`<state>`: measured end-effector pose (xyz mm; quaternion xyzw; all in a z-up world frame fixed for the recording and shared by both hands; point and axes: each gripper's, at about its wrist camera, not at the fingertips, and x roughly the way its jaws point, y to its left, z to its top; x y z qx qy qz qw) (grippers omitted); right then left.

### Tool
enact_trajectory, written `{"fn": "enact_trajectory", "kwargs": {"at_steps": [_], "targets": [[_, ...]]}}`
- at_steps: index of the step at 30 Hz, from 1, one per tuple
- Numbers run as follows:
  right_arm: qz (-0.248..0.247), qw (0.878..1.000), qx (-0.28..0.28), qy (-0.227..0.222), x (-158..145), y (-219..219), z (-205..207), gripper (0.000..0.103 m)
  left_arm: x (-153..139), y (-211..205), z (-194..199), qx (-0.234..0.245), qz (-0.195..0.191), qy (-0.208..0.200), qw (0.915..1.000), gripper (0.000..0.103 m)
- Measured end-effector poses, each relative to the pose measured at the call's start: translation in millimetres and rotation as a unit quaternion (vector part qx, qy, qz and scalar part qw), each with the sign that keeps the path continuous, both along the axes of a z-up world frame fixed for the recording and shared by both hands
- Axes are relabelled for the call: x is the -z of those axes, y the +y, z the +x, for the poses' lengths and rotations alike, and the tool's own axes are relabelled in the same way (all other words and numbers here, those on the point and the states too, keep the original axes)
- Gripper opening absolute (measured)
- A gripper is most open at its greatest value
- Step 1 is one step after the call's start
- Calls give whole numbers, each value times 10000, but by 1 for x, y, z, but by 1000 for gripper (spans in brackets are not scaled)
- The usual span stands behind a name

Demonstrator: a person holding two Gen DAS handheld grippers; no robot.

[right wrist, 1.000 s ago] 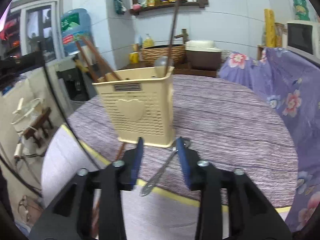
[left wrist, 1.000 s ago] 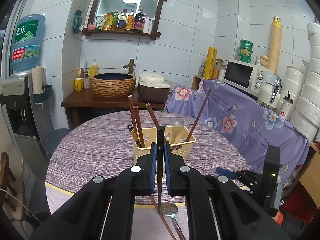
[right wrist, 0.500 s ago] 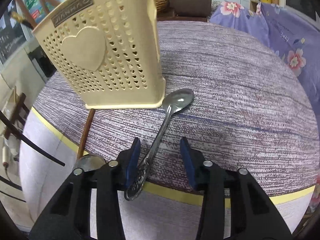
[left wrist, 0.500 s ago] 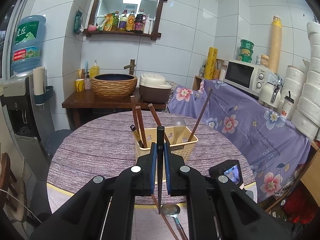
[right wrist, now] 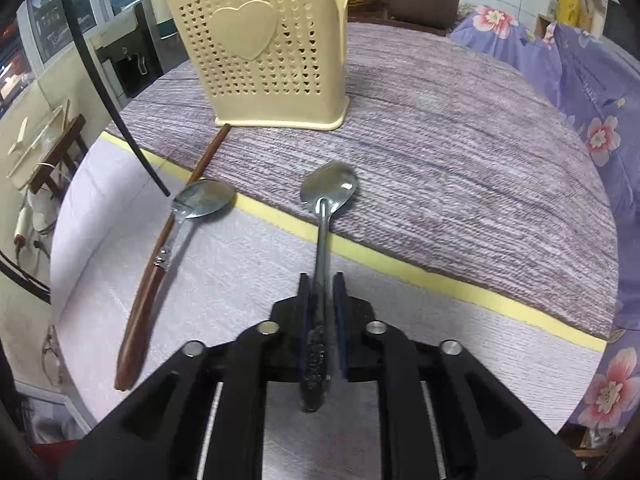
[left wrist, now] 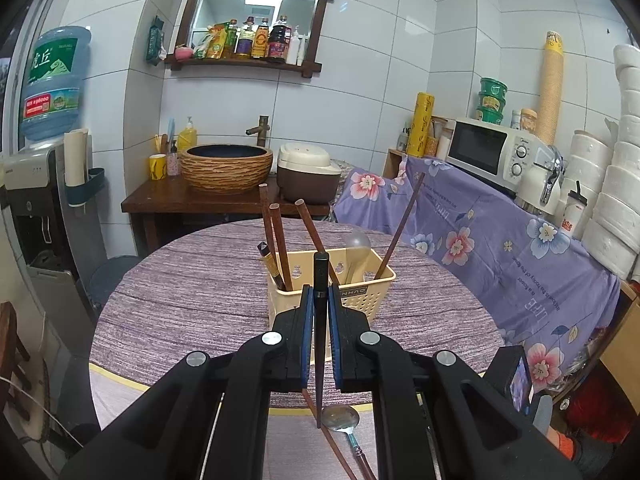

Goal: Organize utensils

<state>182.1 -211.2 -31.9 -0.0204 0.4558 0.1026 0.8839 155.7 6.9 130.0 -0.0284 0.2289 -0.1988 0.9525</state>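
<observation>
A cream perforated utensil basket [left wrist: 360,300] [right wrist: 268,52] stands on the round purple table and holds several brown chopsticks [left wrist: 276,240] and a spoon. My left gripper [left wrist: 320,312] is shut on a black chopstick [left wrist: 320,344], held upright in front of the basket. My right gripper [right wrist: 322,300] is shut on the handle of a metal spoon [right wrist: 330,188], whose bowl points toward the basket. A wood-handled spoon [right wrist: 192,216] [left wrist: 340,418] and a brown chopstick [right wrist: 210,152] lie on the table left of it.
The table edge has a yellow band [right wrist: 440,280] with pale cloth below. A purple floral cloth [left wrist: 500,248] covers a counter with a microwave [left wrist: 492,152] at right. A sink stand with a woven basin [left wrist: 226,168] and a water dispenser [left wrist: 36,200] lie beyond.
My right gripper moved down and closer, closed on the metal spoon's handle and swung the spoon away from the basket. My left gripper keeps holding the black chopstick, drifting slightly back.
</observation>
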Motion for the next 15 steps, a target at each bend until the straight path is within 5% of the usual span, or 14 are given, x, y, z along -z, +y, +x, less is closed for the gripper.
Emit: {"fn": "enact_trajectory", "kwargs": {"at_steps": [1, 2, 10, 15], "targets": [[-7, 10000, 69, -18, -1, 2, 4, 60, 0, 0, 0, -3, -3, 10, 10000, 9], [20, 9999, 130, -44, -2, 2, 8, 63, 1, 0, 0, -5, 9, 16, 10000, 9], [-432, 9986, 180, 249, -1, 25, 64, 62, -1, 0, -1, -37, 54, -3, 10000, 9], [-309, 9985, 201, 398, -3, 31, 79, 46, 0, 0, 0, -59, 65, 12, 10000, 9]]}}
